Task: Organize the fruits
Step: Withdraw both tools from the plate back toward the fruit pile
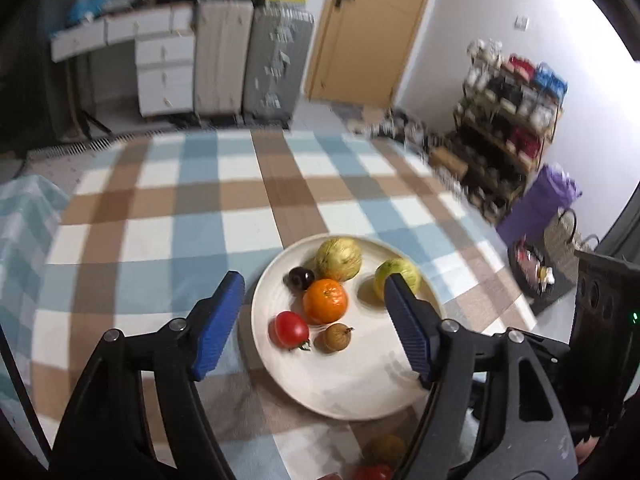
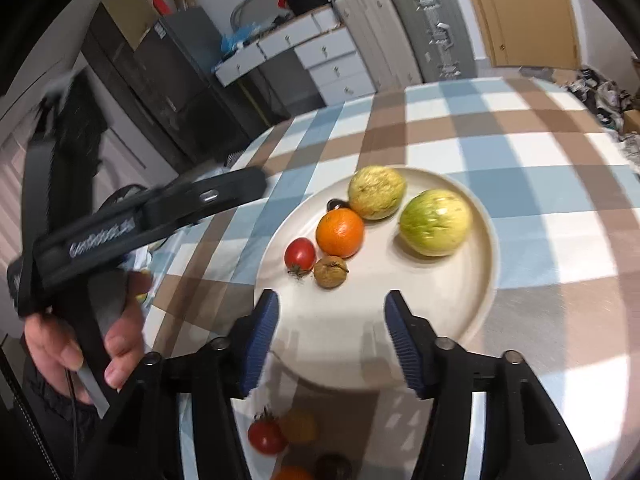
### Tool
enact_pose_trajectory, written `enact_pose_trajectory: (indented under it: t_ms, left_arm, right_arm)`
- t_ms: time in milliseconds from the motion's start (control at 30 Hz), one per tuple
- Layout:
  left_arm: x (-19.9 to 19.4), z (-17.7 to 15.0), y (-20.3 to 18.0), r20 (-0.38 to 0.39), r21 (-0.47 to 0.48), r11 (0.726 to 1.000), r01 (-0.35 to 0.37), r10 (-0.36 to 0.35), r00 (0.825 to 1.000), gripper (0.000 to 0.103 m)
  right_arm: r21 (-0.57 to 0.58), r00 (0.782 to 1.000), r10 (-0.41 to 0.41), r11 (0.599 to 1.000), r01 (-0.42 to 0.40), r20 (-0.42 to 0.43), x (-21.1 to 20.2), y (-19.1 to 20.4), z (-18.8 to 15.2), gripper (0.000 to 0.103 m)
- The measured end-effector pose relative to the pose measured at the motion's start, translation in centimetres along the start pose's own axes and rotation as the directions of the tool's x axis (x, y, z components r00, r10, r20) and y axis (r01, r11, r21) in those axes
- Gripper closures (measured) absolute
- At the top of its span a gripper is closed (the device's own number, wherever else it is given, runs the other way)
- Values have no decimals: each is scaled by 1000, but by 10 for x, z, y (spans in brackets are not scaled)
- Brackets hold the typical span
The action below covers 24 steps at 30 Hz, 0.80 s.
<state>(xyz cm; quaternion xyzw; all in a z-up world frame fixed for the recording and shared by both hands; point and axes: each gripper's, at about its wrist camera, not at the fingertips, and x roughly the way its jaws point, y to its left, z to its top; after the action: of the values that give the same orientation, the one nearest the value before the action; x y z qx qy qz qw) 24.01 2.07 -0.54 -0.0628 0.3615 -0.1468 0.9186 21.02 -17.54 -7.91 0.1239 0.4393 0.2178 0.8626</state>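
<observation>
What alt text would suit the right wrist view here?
The open right gripper hovers over the near edge of a cream plate holding an orange, a tomato, two yellow-green fruits and a small brown fruit, on a checked tablecloth. More fruit lies off the plate, nearer the camera.

Home room, checked tablecloth (image 1: 168,200), suitcases (image 1: 248,60), wooden door (image 1: 372,28), shoe rack (image 1: 512,120)

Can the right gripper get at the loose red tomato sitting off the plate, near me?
Probably yes. The right gripper is open and empty, and the tomato lies bare on the tablecloth below its left finger; it would need to pull back and drop.
</observation>
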Motion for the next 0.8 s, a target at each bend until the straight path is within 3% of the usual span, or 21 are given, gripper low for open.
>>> enact_pose_trajectory:
  t_ms: [67, 233, 333, 567, 800]
  left_arm:
    - [-25, -5, -6, 53, 4, 1000, -31, 31, 998, 19]
    - [-84, -25, -27, 134, 12, 997, -74, 72, 988, 17]
    - [-113, -43, -40, 175, 19, 996, -92, 87, 981, 1]
    - [-152, -87, -55, 177, 0, 994, -108, 106, 979, 1]
    - [-163, -138, -60, 144, 14, 991, -135, 131, 981, 1]
  right_arm:
    - [0, 999, -1, 1000, 1, 47, -20, 0, -5, 35]
    - [-44, 988, -30, 998, 37, 149, -64, 10, -16, 34]
    - [-55, 982, -35, 997, 46, 187, -87, 15, -24, 33]
    - [-80, 967, -23, 996, 45, 255, -124, 29, -54, 14]
    - [-59, 972, -11, 998, 26, 235, -138, 32, -84, 4]
